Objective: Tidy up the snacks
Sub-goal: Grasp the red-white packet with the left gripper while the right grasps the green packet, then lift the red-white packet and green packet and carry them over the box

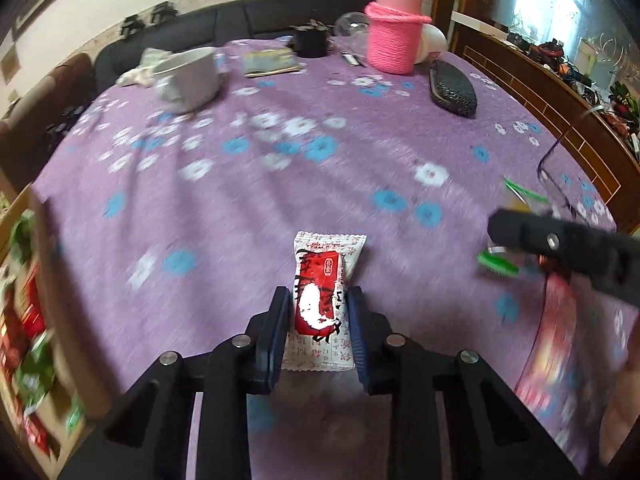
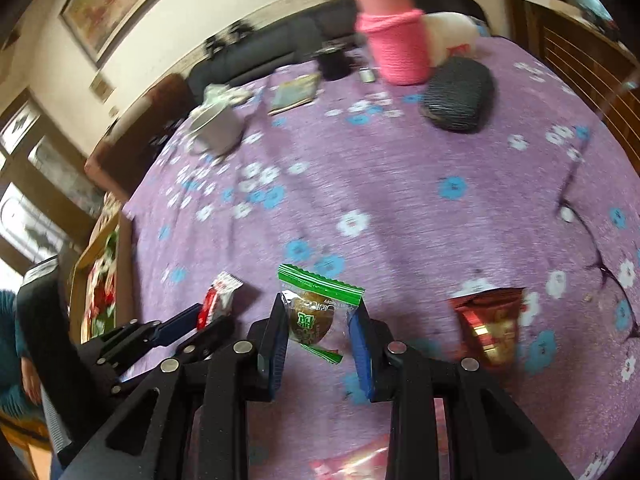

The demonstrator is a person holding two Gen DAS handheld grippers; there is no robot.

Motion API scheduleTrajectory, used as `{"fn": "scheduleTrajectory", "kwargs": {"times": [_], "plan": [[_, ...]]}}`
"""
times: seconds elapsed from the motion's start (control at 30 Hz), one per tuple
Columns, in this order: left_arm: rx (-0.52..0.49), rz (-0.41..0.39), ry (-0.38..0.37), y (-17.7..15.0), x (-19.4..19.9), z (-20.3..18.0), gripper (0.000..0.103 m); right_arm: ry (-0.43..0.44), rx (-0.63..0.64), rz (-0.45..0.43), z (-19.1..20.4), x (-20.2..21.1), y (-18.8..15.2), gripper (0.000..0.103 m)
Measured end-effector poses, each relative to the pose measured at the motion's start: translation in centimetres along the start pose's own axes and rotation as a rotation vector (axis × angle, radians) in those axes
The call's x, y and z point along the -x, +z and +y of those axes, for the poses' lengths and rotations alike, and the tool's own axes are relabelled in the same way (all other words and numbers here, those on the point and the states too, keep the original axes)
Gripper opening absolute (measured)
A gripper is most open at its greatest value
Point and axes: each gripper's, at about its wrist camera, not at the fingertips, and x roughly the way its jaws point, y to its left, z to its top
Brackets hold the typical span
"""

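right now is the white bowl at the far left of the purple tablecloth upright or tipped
Tipped: the white bowl leans on its side, rim facing left and up, in both views.

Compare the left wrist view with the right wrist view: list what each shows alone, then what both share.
Only the left wrist view shows the clear glass bowl behind the pink container.

Only the right wrist view shows the framed painting on the wall and the dark red foil snack pouch.

Both show the purple flowered tablecloth, pink knitted-sleeve container, white bowl, black textured case, red-and-white snack packet in the left gripper, and green-edged clear snack packet in the right gripper.
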Motion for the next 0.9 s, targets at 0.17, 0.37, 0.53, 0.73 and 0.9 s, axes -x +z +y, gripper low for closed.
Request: {"fn": "scheduleTrajectory", "kwargs": {"times": [0.17, 0.37, 0.53, 0.73, 0.9], "plan": [[0.066, -0.097, 0.039, -1.7, 2.2, 2.1, 0.017, 0.018, 0.123, -0.021, 3.3, -0.4, -1.4, 0.031], [0.114, -0.153, 0.047, -1.6, 2.6, 3.3, 0.017, -0.005, 0.171, -0.053, 4.1, -0.6, -1.8, 0.031], [0.138, -0.129, -0.009, -1.5, 1.9, 4.1, 0.022, 0.000, 0.133, -0.043, 3.3, -1.0, -1.5, 0.031], [0.131, -0.090, -0.059, -1.4, 1.2, 3.6, 0.052, 0.013, 0.109, -0.041, 2.8, -0.8, -1.2, 0.031], [0.082, -0.071, -0.032, -1.7, 0.6, 2.6, 0.039, 0.016, 0.107, -0.035, 2.8, -0.8, -1.2, 0.031]]}}
